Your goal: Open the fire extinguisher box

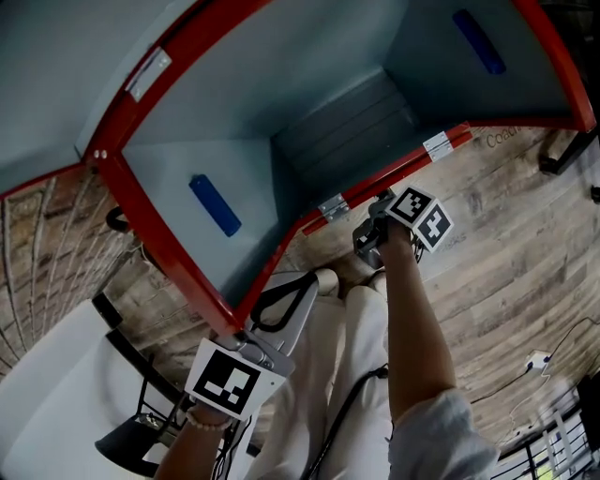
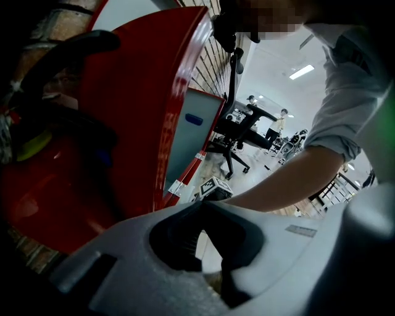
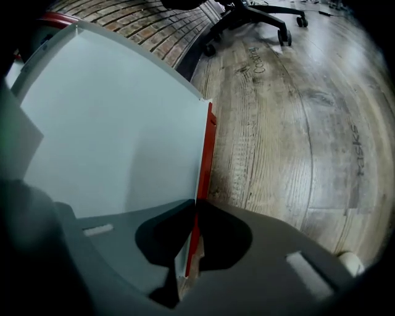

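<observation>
The fire extinguisher box has a red frame and two pale grey doors, each with a blue handle; both doors stand swung out. My right gripper is shut on the red edge of the right door, which runs between its jaws in the right gripper view. My left gripper hangs lower, close beside the left door's red edge, with its jaws together and nothing between them. In the left gripper view the red extinguisher fills the left side, behind that door edge.
A wooden plank floor lies below, with a brick wall to the left. A black office chair stands further off. A white seat is at the lower left and a cable lies at the right. People stand far back.
</observation>
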Tool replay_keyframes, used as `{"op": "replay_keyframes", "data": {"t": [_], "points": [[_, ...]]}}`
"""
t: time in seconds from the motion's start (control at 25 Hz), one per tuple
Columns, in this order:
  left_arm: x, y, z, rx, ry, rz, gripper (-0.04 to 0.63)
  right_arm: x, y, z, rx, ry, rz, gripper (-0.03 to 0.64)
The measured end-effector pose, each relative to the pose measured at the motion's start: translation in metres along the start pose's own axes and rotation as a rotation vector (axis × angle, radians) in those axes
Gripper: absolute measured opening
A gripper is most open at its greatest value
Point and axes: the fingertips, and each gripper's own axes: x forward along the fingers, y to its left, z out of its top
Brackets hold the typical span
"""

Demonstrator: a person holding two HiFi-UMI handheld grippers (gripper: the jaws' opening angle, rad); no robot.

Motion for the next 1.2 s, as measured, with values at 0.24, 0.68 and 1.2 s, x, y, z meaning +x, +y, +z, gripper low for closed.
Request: {"op": "replay_keyframes", "data": {"t": [0.24, 0.68, 1.2], "points": [[-0.001, -0.011, 0.009, 0.008, -0.016, -0.001, 0.0, -0.006, 0.001, 0.005, -0.017, 0.019, -0.039, 0.026], [-0.024, -0.043, 0.04, -0.004, -0.034, 0.008, -0.001, -0.107, 0.039, 0.058, -0.216, -0.125, 0.051, 0.006], [-0.116, -0.115, 0.174, 0.118, -0.158, 0.011, 0.0, -0.326, 0.193, 0.087, -0.748, -0.307, 0.145, 0.005]]}}
